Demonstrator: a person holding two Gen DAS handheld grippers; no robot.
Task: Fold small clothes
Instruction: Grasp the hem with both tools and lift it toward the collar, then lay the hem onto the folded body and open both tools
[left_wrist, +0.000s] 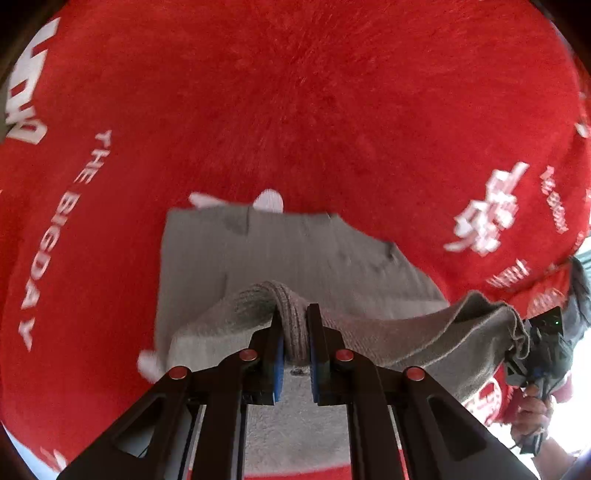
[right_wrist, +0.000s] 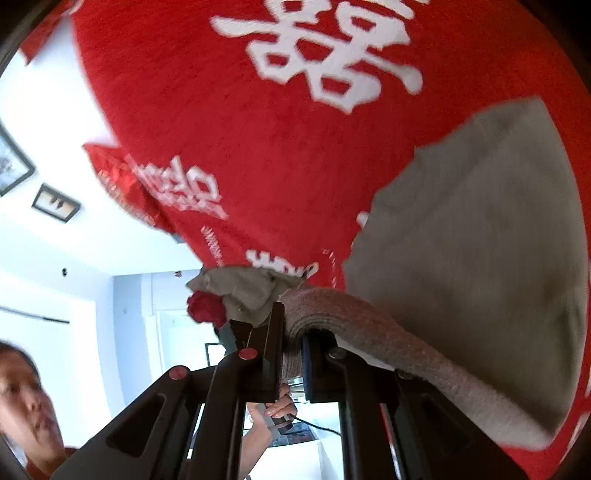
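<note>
Down at the left gripper (left_wrist: 294, 339), both blue pads are clamped on a bunched fold of a grey knitted garment (left_wrist: 288, 254), pinched tight between the jaws. Beyond its fingertips the rest of the garment lies flat on a red blanket (left_wrist: 295, 103) printed with white letters, and two small white patches peek out at the far edge of the cloth. From this grip the lifted hem runs off to the right, where the right gripper (right_wrist: 291, 332) is likewise closed on a thick fold of the same hem. In the right wrist view the flat grey cloth spreads to the right of those jaws, the red blanket fills the space ahead, and a hand (right_wrist: 280, 404) shows low between the fingers.
</note>
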